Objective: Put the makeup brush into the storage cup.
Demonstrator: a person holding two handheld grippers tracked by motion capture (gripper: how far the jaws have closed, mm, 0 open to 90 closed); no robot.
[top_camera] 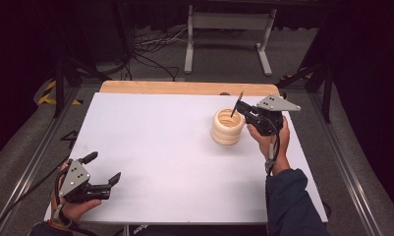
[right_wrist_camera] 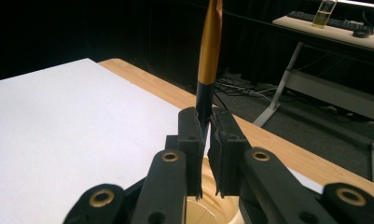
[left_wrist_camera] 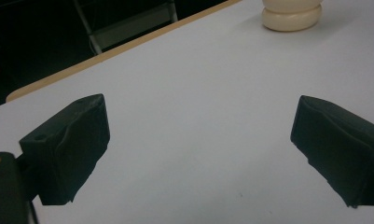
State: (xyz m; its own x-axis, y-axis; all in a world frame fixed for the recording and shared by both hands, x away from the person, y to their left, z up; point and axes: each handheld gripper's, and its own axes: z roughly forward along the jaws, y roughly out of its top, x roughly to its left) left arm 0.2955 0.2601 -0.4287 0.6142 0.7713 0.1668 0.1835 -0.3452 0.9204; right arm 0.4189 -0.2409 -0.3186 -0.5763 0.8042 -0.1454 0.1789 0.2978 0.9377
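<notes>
1. A person at a white table (top_camera: 165, 147) holds a two-jaw gripper in each hand, forearms coming in from the near edge.
2. The right gripper (top_camera: 239, 105) is poised just above a cream ribbed cup (top_camera: 227, 127) that stands on the far right part of the table; its jaws are pinched tight on a thin pen-like stick (top_camera: 237, 104).
3. In the right gripper view, the stick (right_wrist_camera: 207, 70) rises between the jaws, black where it is gripped and gold-brown above, with the cup's open mouth (right_wrist_camera: 208, 210) directly below.
4. The stick leans slightly, its lower end pointing down into the cup's mouth; whether it touches the cup I cannot tell.
5. The left gripper (top_camera: 102, 169) hovers over the near left corner of the table, well apart from the cup, its jaws spread wide and holding nothing.
6. The left gripper view looks across the bare white surface between those open jaws, with the cup's base (left_wrist_camera: 292, 16) far off at the top.
7. A strip of wood edging (top_camera: 184, 88) runs along the table's far side, and beyond it a grey metal stand (top_camera: 229, 34) sits on the dark floor among cables (top_camera: 150, 54).
</notes>
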